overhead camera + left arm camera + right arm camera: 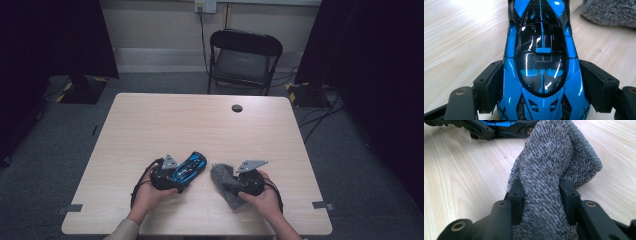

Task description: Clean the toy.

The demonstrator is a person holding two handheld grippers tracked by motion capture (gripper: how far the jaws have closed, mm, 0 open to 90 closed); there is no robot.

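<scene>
Right up close, the left hand-held gripper has its two black jaws hugging the flanks of a blue and black toy car, pads pressed against the glossy bodywork on both sides, so that's a firm clasp on the car. The car's nose points away along the pale wooden counter, and a corner of grey cloth peeks in at the top right. Over to the right hand-held gripper: its jaws are clenched on a fold of that grey knitted cloth, which bunches up between them and flops over to the right. From the high view, both hands sit near the counter's front edge, the car at the left hand, the cloth at the right, just beside each other. A black folding chair stands beyond the counter's far edge.
</scene>
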